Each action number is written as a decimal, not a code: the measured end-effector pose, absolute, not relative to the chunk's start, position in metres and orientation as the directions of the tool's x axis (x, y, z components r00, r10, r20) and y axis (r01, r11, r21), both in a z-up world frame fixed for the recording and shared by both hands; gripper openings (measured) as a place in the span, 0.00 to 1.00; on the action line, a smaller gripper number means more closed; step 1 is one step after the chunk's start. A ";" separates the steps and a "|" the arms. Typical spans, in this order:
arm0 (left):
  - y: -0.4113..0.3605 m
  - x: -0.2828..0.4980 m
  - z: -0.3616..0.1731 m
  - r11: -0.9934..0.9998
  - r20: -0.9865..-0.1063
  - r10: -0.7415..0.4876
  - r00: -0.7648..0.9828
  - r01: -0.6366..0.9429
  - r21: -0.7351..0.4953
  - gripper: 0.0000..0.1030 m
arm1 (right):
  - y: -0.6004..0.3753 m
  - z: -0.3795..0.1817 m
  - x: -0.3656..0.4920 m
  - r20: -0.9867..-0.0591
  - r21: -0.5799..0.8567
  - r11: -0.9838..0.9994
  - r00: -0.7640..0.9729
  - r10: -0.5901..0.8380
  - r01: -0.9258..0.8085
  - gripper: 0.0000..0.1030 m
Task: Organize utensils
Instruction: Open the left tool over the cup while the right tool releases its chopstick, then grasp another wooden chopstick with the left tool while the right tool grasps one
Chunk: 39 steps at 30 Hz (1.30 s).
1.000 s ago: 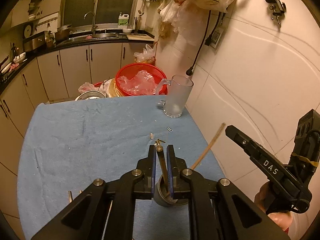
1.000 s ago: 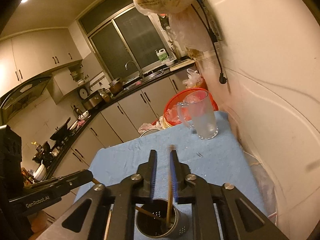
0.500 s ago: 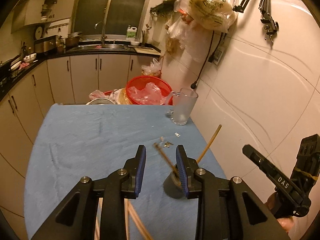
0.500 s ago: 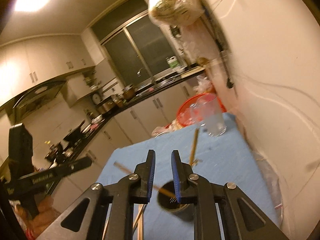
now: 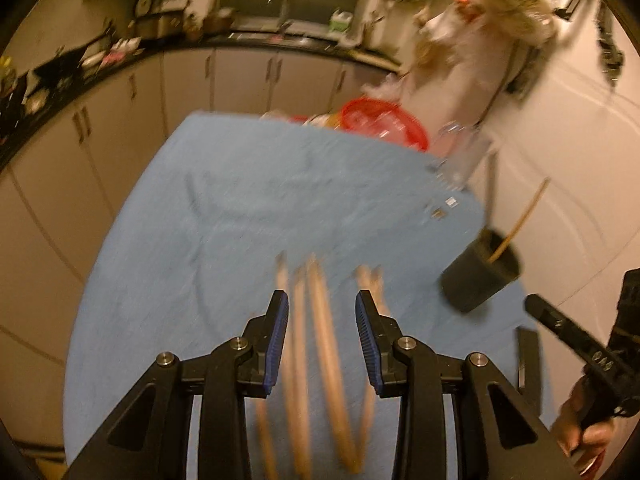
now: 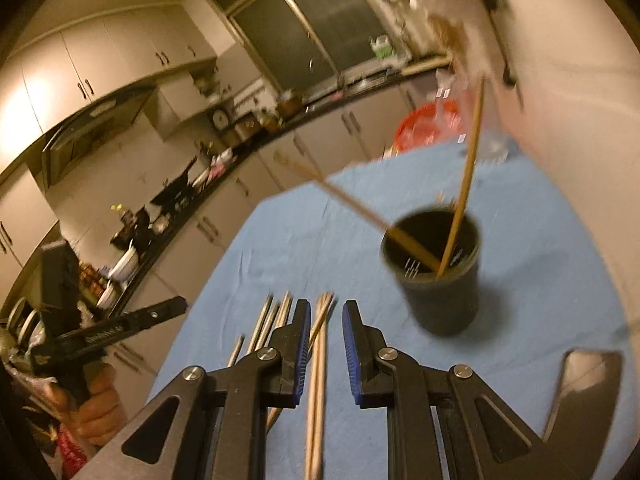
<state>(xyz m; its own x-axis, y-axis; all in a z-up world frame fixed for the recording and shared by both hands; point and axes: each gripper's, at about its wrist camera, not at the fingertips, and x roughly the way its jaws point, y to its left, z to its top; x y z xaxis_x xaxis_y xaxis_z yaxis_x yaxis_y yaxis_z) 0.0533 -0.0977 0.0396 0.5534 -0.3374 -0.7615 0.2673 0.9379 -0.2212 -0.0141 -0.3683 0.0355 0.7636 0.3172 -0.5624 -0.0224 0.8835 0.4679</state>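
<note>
Both tools, left (image 5: 321, 312) just spreading and right (image 6: 326, 320) parted, both empty, are hovering over chopsticks (image 6: 316, 360) lying at the desk's near edge, risking pinching several sticks together.

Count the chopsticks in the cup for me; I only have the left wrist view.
Observer: Two chopsticks stand in the cup. One leans left, the other toward the wall.
Operator: Report the right gripper.
Observer: Its fingers are apart and grip nothing. Wooden sticks lie on the cloth under the gap.
Operator: Say what lies left of those.
Observer: A few metal sticks, side by side.
</note>
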 end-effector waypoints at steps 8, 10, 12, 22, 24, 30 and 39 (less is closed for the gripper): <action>-0.059 0.071 -0.028 0.953 -0.862 -0.303 0.407 0.141 -0.269 0.34 | -0.348 0.006 -0.010 -0.638 0.448 0.894 0.699 0.323 -0.005 0.18; -0.063 0.072 -0.034 0.953 -0.866 -0.302 0.398 0.155 -0.261 0.34 | -0.344 0.003 -0.009 -0.650 0.440 0.898 0.689 0.321 -0.004 0.18; -0.070 0.071 -0.039 0.956 -0.873 -0.286 0.394 0.178 -0.233 0.34 | -0.342 0.003 -0.009 -0.658 0.429 0.903 0.684 0.315 -0.003 0.18; -0.096 0.084 -0.060 0.979 -0.897 -0.139 0.420 0.192 -0.061 0.13 | -0.336 0.004 -0.005 -0.687 0.403 0.915 0.661 0.301 0.001 0.18; -0.095 0.087 -0.059 0.982 -0.895 -0.134 0.424 0.175 -0.064 0.08 | -0.332 0.003 0.002 -0.696 0.414 0.910 0.647 0.312 0.007 0.18; -0.078 0.088 -0.060 0.987 -0.888 -0.127 0.442 0.145 -0.068 0.08 | -0.314 -0.009 0.042 -0.743 0.455 0.890 0.567 0.355 0.039 0.18; -0.060 0.086 -0.060 0.981 -0.882 -0.176 0.438 0.154 -0.119 0.08 | -0.293 -0.039 0.111 -0.829 0.408 0.898 0.479 0.291 0.161 0.18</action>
